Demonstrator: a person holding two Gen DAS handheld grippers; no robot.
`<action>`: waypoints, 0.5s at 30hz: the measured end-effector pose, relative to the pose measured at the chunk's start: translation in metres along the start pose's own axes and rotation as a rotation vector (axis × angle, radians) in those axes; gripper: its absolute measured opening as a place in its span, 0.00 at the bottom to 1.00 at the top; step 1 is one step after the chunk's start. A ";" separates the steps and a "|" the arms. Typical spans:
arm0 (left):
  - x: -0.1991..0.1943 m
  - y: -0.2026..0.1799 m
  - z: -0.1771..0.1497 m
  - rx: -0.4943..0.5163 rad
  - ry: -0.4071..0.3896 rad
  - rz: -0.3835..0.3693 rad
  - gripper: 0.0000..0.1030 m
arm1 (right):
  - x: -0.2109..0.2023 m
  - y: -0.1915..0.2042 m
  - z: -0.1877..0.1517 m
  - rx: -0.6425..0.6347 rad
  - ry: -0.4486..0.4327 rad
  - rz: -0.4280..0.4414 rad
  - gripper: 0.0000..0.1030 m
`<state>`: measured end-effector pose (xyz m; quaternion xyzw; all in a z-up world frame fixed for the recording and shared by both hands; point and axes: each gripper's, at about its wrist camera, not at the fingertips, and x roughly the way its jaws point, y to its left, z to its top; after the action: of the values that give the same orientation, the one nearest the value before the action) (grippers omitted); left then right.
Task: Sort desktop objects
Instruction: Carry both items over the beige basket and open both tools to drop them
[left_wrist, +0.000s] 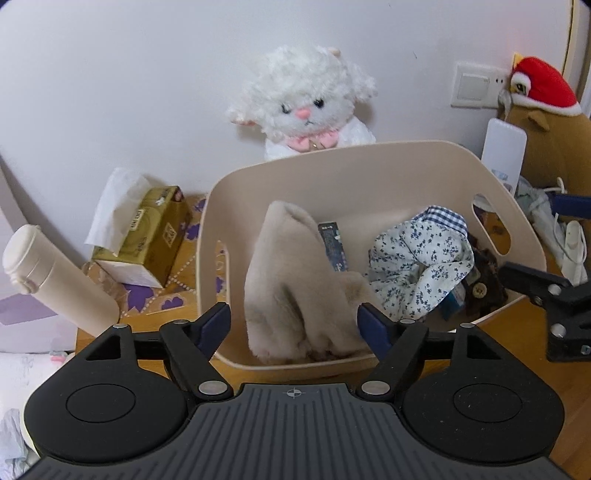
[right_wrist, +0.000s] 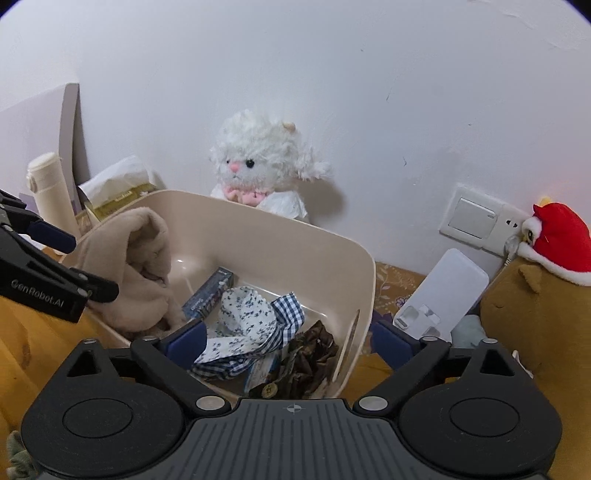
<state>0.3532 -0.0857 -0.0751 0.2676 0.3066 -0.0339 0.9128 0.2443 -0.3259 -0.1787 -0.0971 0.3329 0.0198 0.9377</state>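
Beige plastic storage basket (left_wrist: 369, 166) with cut-out handles, on wooden desktop (left_wrist: 517, 332) against white wall. Inside, at left: folded beige fleece cloth (left_wrist: 295, 288), draped over near rim. At centre: dark blue rectangular carton (right_wrist: 208, 295), lying flat. At right: white floral fabric with blue gingham trim (right_wrist: 251, 321), beside crumpled brown fabric (right_wrist: 310, 358). Left gripper (left_wrist: 293, 321) spread wide before fleece cloth, nothing gripped, cloth between blue pads but not pressed. Right gripper (right_wrist: 288, 341) likewise wide open and empty, above floral fabric. Behind basket: white fluffy plush lamb (left_wrist: 306, 103). At left: gold tissue box (left_wrist: 147, 236) and cream cylindrical flask (left_wrist: 55, 277).
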 end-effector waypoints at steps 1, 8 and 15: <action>-0.003 0.001 -0.001 -0.009 -0.003 -0.002 0.75 | -0.003 0.000 -0.001 0.005 -0.002 0.005 1.00; -0.023 0.010 -0.011 -0.020 -0.033 -0.001 0.75 | -0.026 -0.003 -0.012 0.006 -0.013 0.026 1.00; -0.040 0.018 -0.021 -0.081 -0.035 0.008 0.75 | -0.043 -0.003 -0.018 0.006 -0.024 0.031 1.00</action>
<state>0.3138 -0.0638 -0.0576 0.2311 0.2905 -0.0226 0.9283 0.2001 -0.3312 -0.1648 -0.0890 0.3231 0.0343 0.9415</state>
